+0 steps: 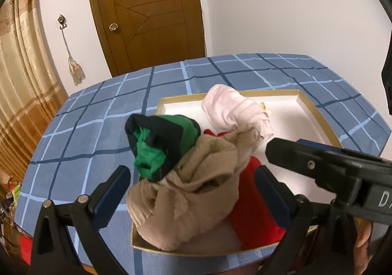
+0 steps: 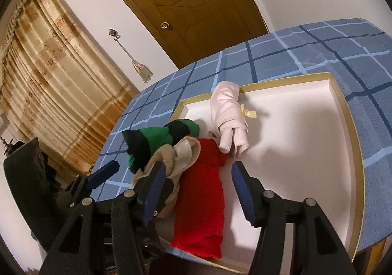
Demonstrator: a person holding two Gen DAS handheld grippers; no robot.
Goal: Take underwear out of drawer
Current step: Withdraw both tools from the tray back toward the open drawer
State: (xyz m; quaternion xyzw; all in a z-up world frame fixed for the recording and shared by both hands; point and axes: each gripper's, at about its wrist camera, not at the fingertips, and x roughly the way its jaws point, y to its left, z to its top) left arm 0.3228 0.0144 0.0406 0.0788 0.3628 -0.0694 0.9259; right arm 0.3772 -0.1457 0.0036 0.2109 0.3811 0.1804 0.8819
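A shallow white drawer (image 1: pixel 316 113) (image 2: pixel 352 142) with a gold rim lies on a blue checked tablecloth. At its near left end are several rolled garments. A beige one (image 1: pixel 196 191) (image 2: pixel 186 152) lies beside a green-and-black one (image 1: pixel 159 142) (image 2: pixel 156 137) and a red one (image 1: pixel 254 221) (image 2: pixel 201 199). A pale pink one (image 1: pixel 235 108) (image 2: pixel 227 118) lies farther back. My left gripper (image 1: pixel 193 186) is open and straddles the beige garment. My right gripper (image 2: pixel 199 184) is open astride the red garment, with gaps at both pads. One of its fingers (image 1: pixel 281 150) shows in the left wrist view.
The tablecloth (image 1: pixel 98 132) (image 2: pixel 306 54) ends at the table's left and near edges. A brown door (image 1: pixel 147 10) (image 2: pixel 196 0), a gold curtain (image 1: pixel 22 79) (image 2: pixel 49 66) and a tassel on a wall hook (image 1: pixel 76 71) stand behind. The drawer's right half holds only a small yellow bow (image 2: pixel 250 112).
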